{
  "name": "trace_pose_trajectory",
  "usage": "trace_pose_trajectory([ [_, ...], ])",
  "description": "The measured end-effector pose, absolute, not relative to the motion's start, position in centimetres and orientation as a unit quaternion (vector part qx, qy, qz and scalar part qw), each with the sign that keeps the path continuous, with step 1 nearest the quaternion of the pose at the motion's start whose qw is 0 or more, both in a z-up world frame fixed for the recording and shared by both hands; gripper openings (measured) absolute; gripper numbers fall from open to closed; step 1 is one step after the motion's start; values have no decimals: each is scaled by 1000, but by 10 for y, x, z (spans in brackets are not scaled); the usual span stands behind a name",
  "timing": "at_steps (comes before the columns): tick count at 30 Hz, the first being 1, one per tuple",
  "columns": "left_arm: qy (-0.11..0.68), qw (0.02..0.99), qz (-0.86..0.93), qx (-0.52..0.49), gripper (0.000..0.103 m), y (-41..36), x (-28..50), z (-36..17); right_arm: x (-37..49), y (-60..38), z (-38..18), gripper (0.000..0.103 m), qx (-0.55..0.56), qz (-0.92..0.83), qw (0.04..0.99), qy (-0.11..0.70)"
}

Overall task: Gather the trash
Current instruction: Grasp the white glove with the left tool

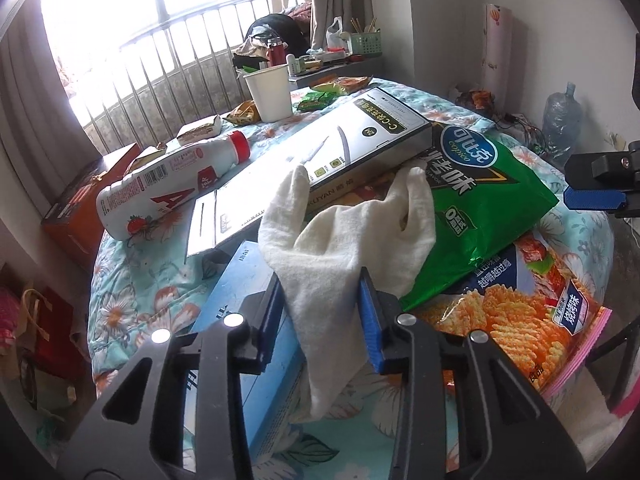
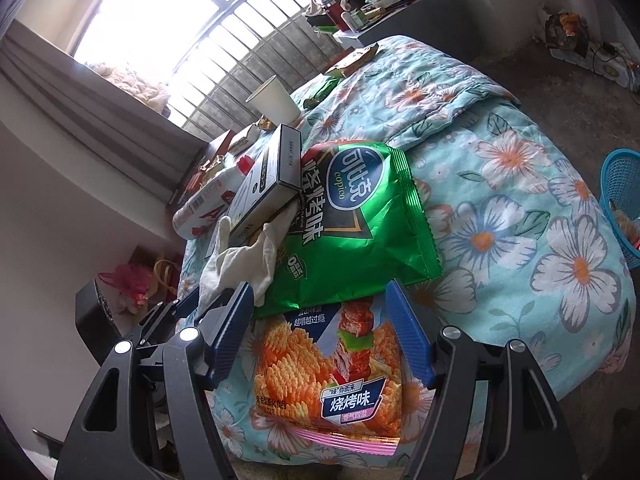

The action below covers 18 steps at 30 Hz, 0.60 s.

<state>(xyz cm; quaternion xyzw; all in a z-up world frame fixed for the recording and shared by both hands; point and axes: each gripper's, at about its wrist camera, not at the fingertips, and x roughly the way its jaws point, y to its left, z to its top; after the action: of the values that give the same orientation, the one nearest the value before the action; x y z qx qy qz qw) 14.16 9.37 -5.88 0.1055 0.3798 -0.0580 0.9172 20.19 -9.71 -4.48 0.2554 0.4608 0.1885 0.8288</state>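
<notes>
Left claw (image 1: 320,312) is clamped on the white cloth (image 1: 344,220), which drapes ahead of it over the green bag (image 1: 480,208). Right claw (image 2: 320,328) stands wide, the orange snack bag (image 2: 324,380) directly between its fingers, long axis running forward; right is nearer.

Open hand-held gripper (image 2: 320,332) over orange snack bag (image 2: 324,376)

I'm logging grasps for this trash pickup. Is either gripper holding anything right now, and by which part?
The left gripper pinches the white cloth near its lower, narrow end. The right gripper is open above the orange snack bag, holding nothing.
</notes>
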Motion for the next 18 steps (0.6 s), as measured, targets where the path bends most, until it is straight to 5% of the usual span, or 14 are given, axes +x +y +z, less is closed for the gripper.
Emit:
trace_pose_trajectory([
  [6,371,921,-63,104,13,93,131,-52,199,-102,-43,68,258,186,831,457],
  [18,339,936,-90,-22,8,147,102,-14,195,-102,-38,68,257,186,834,452],
])
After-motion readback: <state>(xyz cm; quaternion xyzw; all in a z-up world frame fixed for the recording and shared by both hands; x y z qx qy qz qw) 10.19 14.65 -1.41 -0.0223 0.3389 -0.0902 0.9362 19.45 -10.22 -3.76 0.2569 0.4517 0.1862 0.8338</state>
